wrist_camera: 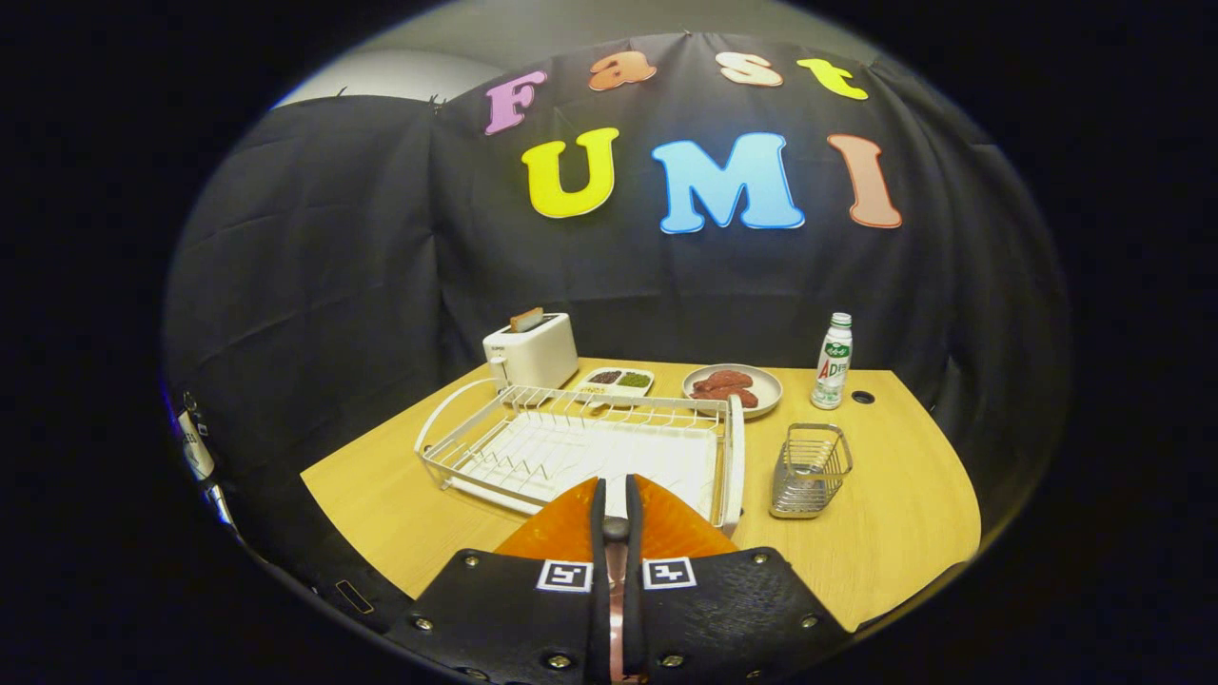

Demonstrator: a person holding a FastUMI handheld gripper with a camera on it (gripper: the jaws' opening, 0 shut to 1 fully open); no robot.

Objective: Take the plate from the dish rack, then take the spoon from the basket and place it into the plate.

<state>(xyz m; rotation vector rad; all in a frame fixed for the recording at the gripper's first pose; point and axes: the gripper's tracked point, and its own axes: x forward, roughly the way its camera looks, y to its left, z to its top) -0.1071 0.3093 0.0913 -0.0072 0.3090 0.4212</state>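
Observation:
My gripper (616, 490) is shut on a thin copper-coloured spoon (617, 580). Its handle runs down the narrow gap between the two fingers, and a dark rounded part shows near the tips. Right under and around the fingertips lies an orange plate (557, 528) on the wooden table, just in front of the white wire dish rack (571, 442). No dishes stand in the rack. The small metal wire basket (809, 471) stands to the right of the rack, beyond the fingers; I see nothing in it.
A white toaster (533, 352) with toast stands behind the rack. Next to it are a small white tray of seasonings (617, 382), a plate of red meat (733, 388) and a white drink bottle (834, 362). Bare table (894, 533) lies right of the basket.

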